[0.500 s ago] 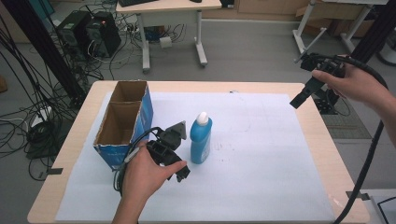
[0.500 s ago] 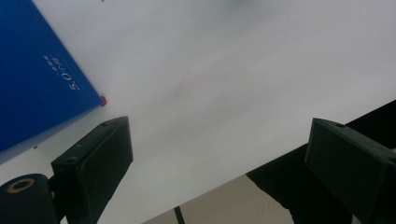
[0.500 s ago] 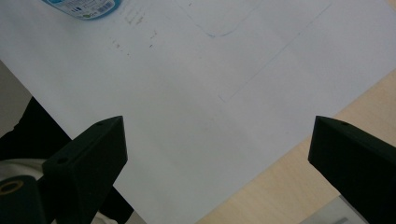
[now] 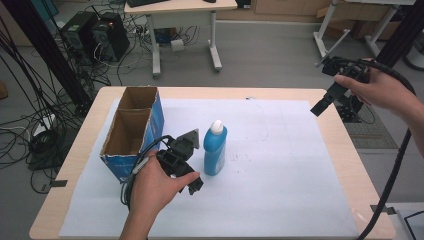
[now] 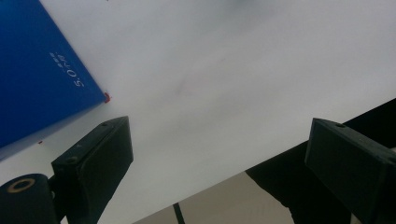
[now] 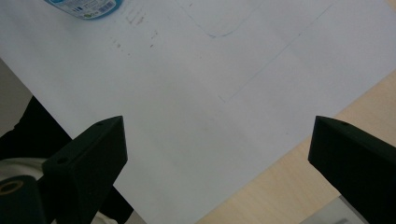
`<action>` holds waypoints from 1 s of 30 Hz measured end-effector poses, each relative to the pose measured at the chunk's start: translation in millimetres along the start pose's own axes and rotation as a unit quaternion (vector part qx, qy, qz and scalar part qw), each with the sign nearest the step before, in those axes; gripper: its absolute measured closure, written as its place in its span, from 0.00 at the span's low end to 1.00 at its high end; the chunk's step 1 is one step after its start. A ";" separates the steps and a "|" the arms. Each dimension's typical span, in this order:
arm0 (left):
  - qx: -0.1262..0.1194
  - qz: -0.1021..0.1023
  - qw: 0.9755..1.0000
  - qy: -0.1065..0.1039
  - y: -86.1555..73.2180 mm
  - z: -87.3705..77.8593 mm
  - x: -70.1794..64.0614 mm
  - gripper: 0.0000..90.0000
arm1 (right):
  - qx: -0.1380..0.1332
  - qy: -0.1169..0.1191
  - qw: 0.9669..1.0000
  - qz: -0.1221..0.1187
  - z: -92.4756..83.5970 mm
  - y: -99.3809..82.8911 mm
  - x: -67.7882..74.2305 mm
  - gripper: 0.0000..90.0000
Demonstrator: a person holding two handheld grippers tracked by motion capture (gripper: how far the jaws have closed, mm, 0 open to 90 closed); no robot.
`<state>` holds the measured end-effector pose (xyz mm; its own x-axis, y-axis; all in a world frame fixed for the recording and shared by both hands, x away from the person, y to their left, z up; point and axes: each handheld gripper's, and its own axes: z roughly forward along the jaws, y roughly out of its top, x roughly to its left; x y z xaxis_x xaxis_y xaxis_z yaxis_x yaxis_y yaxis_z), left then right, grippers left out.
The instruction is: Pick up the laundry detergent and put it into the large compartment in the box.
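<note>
A blue bottle (image 4: pixel 215 149) with a white cap stands upright on the white paper, just right of a cardboard box (image 4: pixel 131 131) with blue sides and two open compartments. My left gripper (image 4: pixel 194 184) is in a hand close in front of the bottle and the box, low over the paper. Its jaws stand wide open (image 5: pixel 219 130) with nothing between them; a blue printed panel (image 5: pixel 37 79) lies off to their left. My right gripper (image 4: pixel 320 106) hangs above the table's far right edge, open (image 6: pixel 219 123) over bare paper. The bottle's base (image 6: pixel 86 5) is far ahead of it.
The white paper sheet (image 4: pixel 280 165) covers most of the wooden table (image 4: pixel 350 165). Cables trail from both grippers. Beyond the table stand desk legs (image 4: pixel 156 50), computer cases (image 4: pixel 95 37) and tangled cables on the floor.
</note>
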<state>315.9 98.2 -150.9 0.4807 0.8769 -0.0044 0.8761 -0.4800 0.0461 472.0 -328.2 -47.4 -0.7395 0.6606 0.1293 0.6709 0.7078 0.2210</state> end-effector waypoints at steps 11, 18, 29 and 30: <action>-0.013 0.001 1.000 0.011 2.2 -22.8 -6.0 0.09 | 0.001 0.001 1.000 -0.002 1.6 -1.2 -0.9 0.05; -0.023 0.011 1.000 0.013 10.5 -45.3 -8.7 0.09 | 0.001 0.002 1.000 -0.004 2.2 -2.6 -2.5 0.05; -0.052 0.027 0.998 0.024 31.3 -88.7 -20.2 0.09 | -0.008 0.010 1.000 -0.006 -1.1 -10.6 -6.3 0.05; -0.054 0.029 0.998 0.026 34.2 -92.2 -21.5 0.09 | -0.008 0.012 1.000 -0.007 -1.3 -11.2 -6.6 0.05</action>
<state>332.0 65.3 -57.2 0.5252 0.8493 0.0528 0.8363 -0.5266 0.1527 469.3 -340.8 -49.5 -0.7499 0.6445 0.1490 0.6598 0.7126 0.2386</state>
